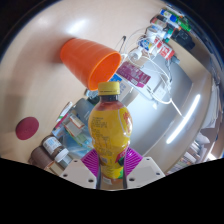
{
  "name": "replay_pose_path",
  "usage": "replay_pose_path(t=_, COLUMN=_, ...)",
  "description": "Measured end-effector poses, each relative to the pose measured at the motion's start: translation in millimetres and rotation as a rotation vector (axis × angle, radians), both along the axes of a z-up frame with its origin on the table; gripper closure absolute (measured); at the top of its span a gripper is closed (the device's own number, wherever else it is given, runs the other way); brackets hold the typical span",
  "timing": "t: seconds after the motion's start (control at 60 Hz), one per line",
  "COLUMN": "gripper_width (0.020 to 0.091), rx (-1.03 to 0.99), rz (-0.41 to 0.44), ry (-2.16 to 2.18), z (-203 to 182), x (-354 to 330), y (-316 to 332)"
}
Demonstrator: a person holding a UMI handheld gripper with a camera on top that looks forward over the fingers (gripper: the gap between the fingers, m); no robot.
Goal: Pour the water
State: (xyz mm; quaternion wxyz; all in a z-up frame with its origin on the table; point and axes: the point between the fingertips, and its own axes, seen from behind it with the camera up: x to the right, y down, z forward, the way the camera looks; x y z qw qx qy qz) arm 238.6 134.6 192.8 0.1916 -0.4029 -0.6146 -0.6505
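- Gripping a yellow bottle [110, 125]: gripper [111, 165] closed to the bottle's width, both pads [92, 163] pressing its lower body.
- Orange cup [88, 60] sits beyond the jaws, above the bottle cap [108, 89], tilted, mouth toward the bottle; contents not visible.
- Bottle holds yellow liquid, cap seemingly on.
- Risk: bottle slipping between pads when tipped; stream missing the tilted cup.

Count of items, located relative to the hand-held gripper [110, 165]:

- Bottle [109, 125]: one, yellow liquid, yellow cap, standing between the two fingers.
- Cup [88, 60]: one, orange, beyond the bottle, tipped on its side with its mouth toward the bottle.
- Pads [92, 163]: two, magenta, one per finger.
- Desk [35, 90]: one.
- Smaller containers beyond the cup: number cannot be determined.
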Motion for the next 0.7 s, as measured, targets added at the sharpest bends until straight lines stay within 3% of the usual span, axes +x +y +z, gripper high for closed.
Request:
replay_pose_path(t=0.283, gripper_width=0.0814, rx=0.009, rz=0.018, ry=0.113, z=7.4, x=-0.2, y=5.5)
replay_pose_path(t=0.433, gripper_width=0.0814, rx=0.232, rz=0.003, ry=0.834, z=52.0, x=6.7, y=2.0)
replay_pose_path(t=0.533, gripper_width=0.0812, rx=0.421, rz=-0.074, ry=1.364, z=86.8, x=47.2, y=-7.7)
replay_pose_path(t=0.6, gripper_width=0.0813, rx=0.496, rz=-0.107, ry=1.730, z=58.1, x=61.0, y=-26.4)
replay_pose_path(t=0.7, gripper_width=0.0813, rx=0.440, rz=-0.202, ry=2.099, z=8.1, x=75.1, y=-42.9)
